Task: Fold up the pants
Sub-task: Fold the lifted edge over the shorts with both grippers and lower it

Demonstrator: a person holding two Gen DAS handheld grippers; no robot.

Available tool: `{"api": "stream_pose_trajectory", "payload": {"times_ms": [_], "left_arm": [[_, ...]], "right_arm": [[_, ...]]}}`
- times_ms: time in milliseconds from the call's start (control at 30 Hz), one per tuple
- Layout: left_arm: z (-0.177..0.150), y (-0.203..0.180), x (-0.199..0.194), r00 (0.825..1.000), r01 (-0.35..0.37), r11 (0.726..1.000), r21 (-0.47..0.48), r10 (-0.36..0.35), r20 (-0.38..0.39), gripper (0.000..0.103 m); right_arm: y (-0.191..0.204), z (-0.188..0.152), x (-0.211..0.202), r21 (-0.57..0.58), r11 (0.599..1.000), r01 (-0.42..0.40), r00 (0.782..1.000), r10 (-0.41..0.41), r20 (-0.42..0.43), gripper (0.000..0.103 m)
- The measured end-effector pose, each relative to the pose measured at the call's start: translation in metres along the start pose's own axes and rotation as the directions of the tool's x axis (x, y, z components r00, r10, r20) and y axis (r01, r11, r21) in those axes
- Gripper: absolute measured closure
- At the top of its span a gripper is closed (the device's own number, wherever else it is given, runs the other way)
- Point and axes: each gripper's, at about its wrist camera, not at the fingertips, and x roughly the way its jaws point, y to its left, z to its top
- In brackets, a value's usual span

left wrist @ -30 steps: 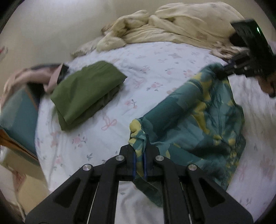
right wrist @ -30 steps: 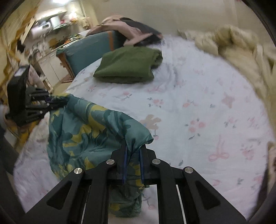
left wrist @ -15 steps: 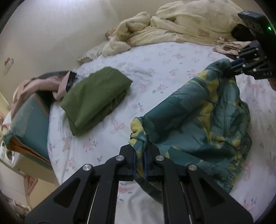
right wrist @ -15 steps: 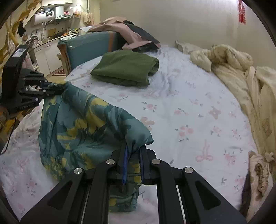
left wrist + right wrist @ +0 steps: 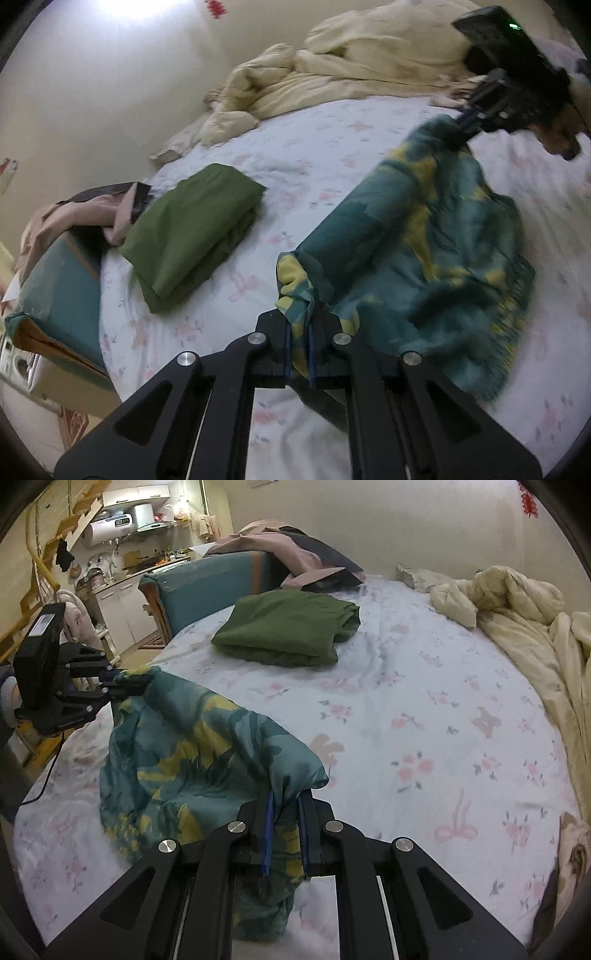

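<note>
Pants (image 5: 417,236) in teal with yellow print hang stretched between both grippers above the bed (image 5: 332,147), their lower folds sagging onto the floral sheet. Left gripper (image 5: 298,343) has its fingers clamped on one bunched corner, cloth bulging just ahead of the tips; from there the fabric runs forward and to the right, up to the right gripper (image 5: 466,123), which pinches the far corner. In the right wrist view that gripper (image 5: 284,830) is likewise closed on cloth, the pants (image 5: 184,760) trailing left to the other one (image 5: 110,686). Folded green garment (image 5: 288,627) lies well ahead of the fingers; crumpled duvet (image 5: 517,627) sits far right.
</note>
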Motion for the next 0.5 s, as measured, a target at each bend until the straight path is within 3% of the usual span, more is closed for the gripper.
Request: {"api": "stream_pose_trajectory", "payload": {"times_ms": [133,333,500], "left_arm": [[-0.008,-0.016,-0.014,0.999,-0.027,0.996,0.083,0.025,0.02,0.098],[-0.031,-0.051,-0.036,1.0,0.027,0.977,0.209,-0.03,0.009,0.098],[-0.05,-0.079,-0.041,0.997,0.072,0.956,0.286,-0.063,-0.04,0.098]], "right_arm": [[0.015,-0.011,-0.013,-0.037,0.999,-0.005,1.0,0.004,-0.007,0.092],[0.035,-0.038,-0.028,-0.063,0.998,-0.011,0.999,0.008,-0.044,0.092],[0.055,-0.069,-0.023,-0.103,0.994,-0.032,0.987,0.015,-0.157,0.093]]}}
